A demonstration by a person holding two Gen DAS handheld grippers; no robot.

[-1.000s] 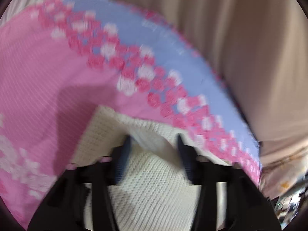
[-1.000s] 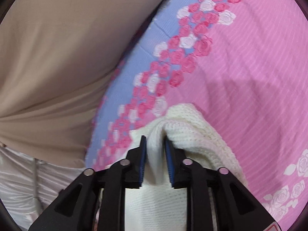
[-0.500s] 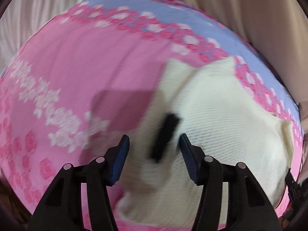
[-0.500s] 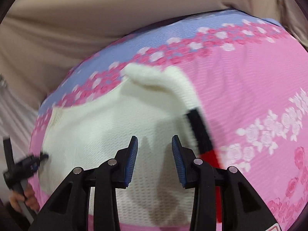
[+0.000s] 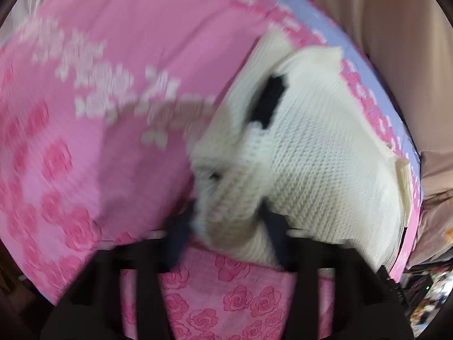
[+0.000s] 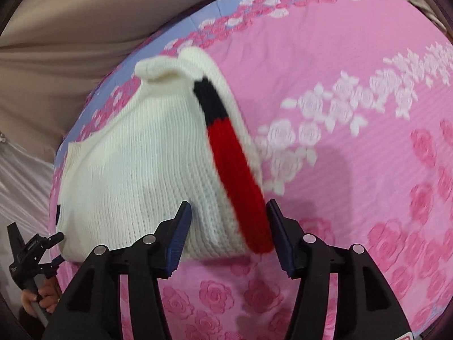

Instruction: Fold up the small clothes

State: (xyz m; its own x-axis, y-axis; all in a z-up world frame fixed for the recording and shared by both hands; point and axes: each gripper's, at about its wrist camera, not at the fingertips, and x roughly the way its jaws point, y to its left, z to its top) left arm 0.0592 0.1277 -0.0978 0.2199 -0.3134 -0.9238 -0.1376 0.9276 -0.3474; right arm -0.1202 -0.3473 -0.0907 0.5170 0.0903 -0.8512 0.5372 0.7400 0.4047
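A cream knitted garment (image 6: 136, 170) with a black and red stripe (image 6: 235, 164) lies folded on a pink rose-patterned bedspread (image 6: 354, 70). My right gripper (image 6: 229, 235) is open, its jaws on either side of the garment's near corner and the red stripe end. In the left wrist view the same garment (image 5: 325, 155) lies at the right, with a black patch (image 5: 269, 99) showing. My left gripper (image 5: 226, 226) has a bunched fold of the knit between its blurred jaws. The left gripper also shows in the right wrist view (image 6: 31, 252), at the garment's left edge.
The bedspread has a blue border (image 6: 175, 28) along its far edge. Beige fabric (image 6: 70, 28) lies beyond it. Cluttered items (image 5: 424, 289) sit at the far right in the left wrist view.
Both grippers let go of the garment and drew back. The right jaws opened wider near the red stripe. The left gripper moved onto the garment's edge, knit now bunched between its jaws.
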